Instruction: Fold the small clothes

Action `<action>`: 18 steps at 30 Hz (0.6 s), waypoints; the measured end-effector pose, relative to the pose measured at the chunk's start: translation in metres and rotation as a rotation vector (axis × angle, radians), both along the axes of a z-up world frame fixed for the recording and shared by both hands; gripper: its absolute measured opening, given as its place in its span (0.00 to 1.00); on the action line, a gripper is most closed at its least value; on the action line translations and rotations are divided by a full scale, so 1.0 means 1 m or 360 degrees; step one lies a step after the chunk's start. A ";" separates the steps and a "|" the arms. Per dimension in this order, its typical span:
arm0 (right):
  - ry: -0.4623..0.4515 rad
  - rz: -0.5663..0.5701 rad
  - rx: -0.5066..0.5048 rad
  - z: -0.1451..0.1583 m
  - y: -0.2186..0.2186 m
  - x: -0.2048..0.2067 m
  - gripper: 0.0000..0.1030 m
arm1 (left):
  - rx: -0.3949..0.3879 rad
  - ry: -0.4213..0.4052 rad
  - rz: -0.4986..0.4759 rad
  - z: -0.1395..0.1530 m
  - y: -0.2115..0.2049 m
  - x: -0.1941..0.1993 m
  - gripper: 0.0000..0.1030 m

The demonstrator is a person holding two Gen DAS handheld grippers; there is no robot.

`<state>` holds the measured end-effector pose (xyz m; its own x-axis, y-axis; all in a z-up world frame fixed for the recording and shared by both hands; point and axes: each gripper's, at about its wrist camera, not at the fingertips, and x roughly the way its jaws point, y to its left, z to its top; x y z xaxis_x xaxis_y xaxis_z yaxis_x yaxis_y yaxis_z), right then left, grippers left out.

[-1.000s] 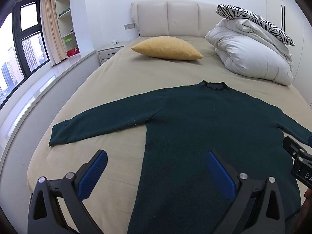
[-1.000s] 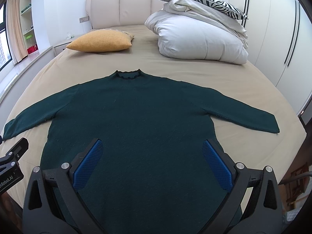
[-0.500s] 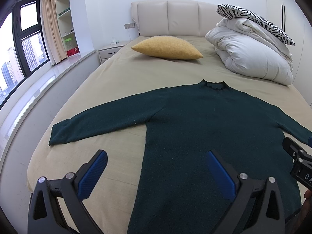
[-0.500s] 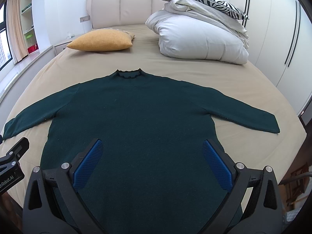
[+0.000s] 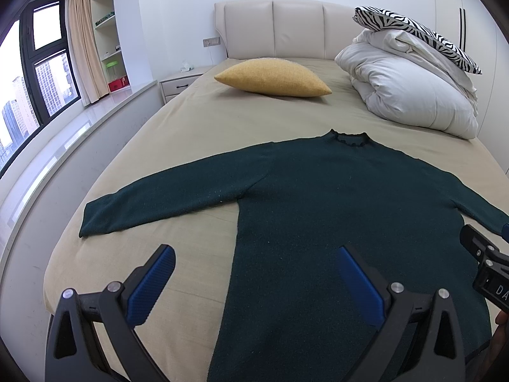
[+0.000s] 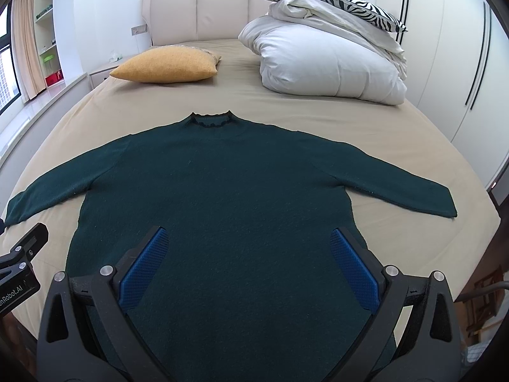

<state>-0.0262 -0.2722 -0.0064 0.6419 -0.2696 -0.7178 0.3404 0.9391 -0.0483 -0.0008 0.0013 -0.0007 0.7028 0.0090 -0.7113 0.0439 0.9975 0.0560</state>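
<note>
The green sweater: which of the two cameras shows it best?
The right wrist view. There the sweater lies centred, collar and both sleeves spread flat to their cuffs. The left wrist view shows one whole sleeve, but the other runs off the picture's edge behind the right gripper.

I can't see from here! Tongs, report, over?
Both tongs, left and right, open, empty. Dark green sweater flat, unfolded on bed. Nothing in the way.
</note>
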 end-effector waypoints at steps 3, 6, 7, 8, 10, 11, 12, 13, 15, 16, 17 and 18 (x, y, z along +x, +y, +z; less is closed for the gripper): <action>0.0001 0.0000 0.0001 -0.001 0.001 0.000 1.00 | 0.0000 0.0001 0.0000 0.000 0.000 0.000 1.00; 0.0001 0.0001 0.0000 -0.001 0.001 0.000 1.00 | 0.0000 0.0002 -0.0001 0.000 0.000 0.000 1.00; 0.0001 0.0000 0.0000 0.000 0.000 0.000 1.00 | 0.0000 0.0002 -0.0001 0.000 0.000 0.000 1.00; 0.0002 0.0000 0.0002 -0.001 0.001 0.001 1.00 | 0.0000 0.0002 0.0000 0.000 0.000 0.000 1.00; 0.0002 0.0001 0.0002 -0.002 0.002 0.001 1.00 | 0.0000 0.0002 -0.0001 0.000 0.000 0.000 1.00; 0.0003 0.0001 0.0002 -0.003 0.004 0.001 1.00 | 0.0000 0.0002 -0.0001 0.000 0.000 0.000 1.00; 0.0003 0.0000 0.0002 -0.005 0.005 0.001 1.00 | -0.0001 0.0002 0.0000 0.000 0.000 0.000 1.00; 0.0003 0.0001 0.0003 -0.004 0.005 0.001 1.00 | -0.0001 0.0003 0.0000 0.000 0.000 0.000 1.00; 0.0003 0.0002 0.0003 -0.005 0.005 0.001 1.00 | 0.0000 0.0002 0.0001 0.000 0.000 0.000 1.00; 0.0003 0.0001 0.0001 -0.003 0.004 0.001 1.00 | -0.0001 0.0003 0.0000 0.000 0.000 0.000 1.00; 0.0003 0.0002 0.0001 -0.004 0.005 0.001 1.00 | -0.0001 0.0003 0.0000 0.000 0.000 0.000 1.00; 0.0004 0.0002 0.0002 -0.005 0.005 0.002 1.00 | -0.0002 0.0003 0.0001 0.000 0.000 0.000 1.00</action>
<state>-0.0246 -0.2675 -0.0112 0.6402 -0.2682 -0.7199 0.3393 0.9394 -0.0482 -0.0006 0.0009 -0.0006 0.7015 0.0084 -0.7126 0.0435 0.9976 0.0546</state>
